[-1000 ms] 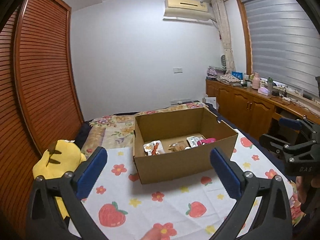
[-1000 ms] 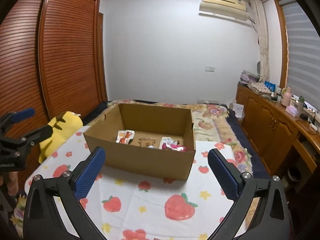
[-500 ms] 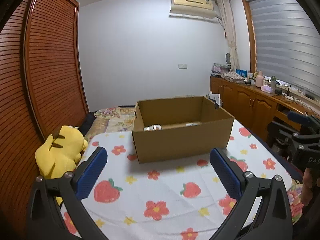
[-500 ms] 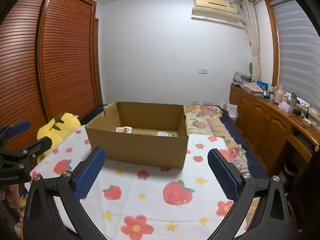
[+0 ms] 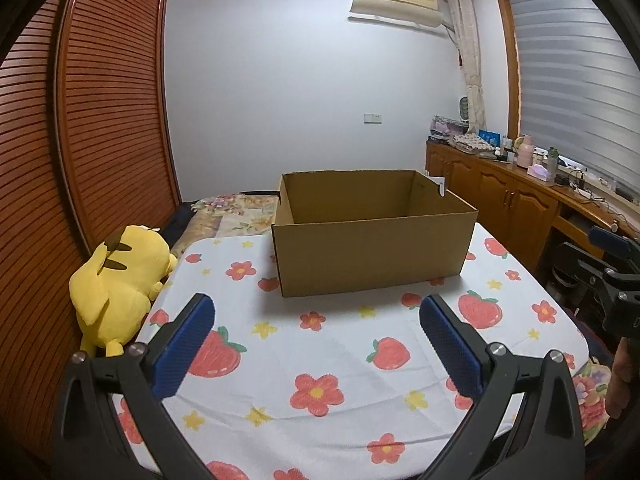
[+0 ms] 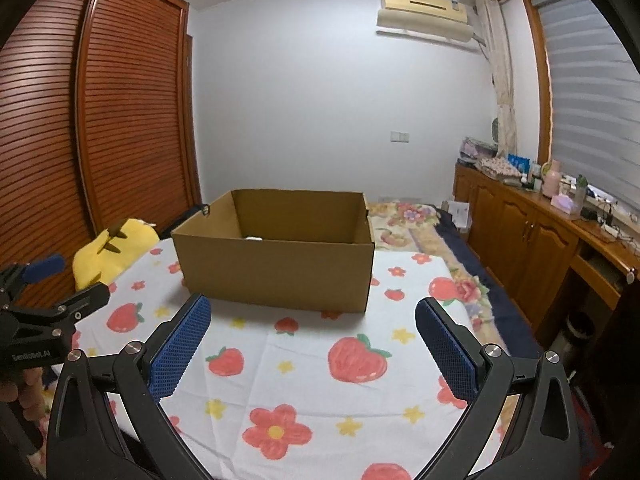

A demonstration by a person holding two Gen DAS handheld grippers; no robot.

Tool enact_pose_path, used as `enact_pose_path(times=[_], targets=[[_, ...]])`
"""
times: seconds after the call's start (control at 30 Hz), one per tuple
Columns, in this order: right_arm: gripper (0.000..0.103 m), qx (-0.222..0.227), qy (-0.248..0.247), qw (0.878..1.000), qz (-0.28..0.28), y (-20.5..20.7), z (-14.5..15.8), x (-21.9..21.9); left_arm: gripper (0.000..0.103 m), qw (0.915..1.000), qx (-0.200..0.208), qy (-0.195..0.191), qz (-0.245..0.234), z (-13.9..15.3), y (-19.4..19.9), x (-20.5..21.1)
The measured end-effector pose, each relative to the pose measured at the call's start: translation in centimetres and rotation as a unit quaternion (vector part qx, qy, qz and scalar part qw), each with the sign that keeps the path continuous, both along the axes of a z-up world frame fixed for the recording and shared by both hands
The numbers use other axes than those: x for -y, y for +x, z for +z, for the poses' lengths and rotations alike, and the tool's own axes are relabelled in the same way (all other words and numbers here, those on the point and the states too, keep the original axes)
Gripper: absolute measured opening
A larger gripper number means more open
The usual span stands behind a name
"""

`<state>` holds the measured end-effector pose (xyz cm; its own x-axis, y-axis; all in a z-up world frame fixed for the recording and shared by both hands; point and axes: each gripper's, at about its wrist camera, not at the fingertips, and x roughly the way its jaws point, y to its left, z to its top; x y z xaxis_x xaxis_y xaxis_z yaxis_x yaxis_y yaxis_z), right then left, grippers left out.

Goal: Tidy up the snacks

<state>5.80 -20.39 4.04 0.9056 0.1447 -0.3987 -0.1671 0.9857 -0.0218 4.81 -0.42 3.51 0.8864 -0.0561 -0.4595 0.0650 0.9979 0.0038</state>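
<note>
Left wrist view: left gripper (image 5: 316, 322) at lower centre, jaws wide apart, nothing between them. Cardboard box (image 5: 372, 256) sits mid-frame on the strawberry-print cloth (image 5: 320, 344) — its contents hidden behind the near wall. Yellow plush (image 5: 120, 280) at left edge; right gripper (image 5: 616, 276) at right edge. Right wrist view: right gripper (image 6: 312, 322) lower centre, jaws spread, empty. Box (image 6: 276, 272) centre-left — one pale snack packet (image 6: 253, 238) just shows over the rim. Left gripper (image 6: 44, 304) at left edge.
</note>
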Motion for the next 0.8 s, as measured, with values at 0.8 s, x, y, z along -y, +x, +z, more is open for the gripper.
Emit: enact_pose_path(times=[0.8], targets=[[0.103,-0.001,0.002,1.000,-0.006,0.03,-0.33,0.36,0.103,1.0000,0.009,-0.002,0.003,0.45,-0.45,-0.29]])
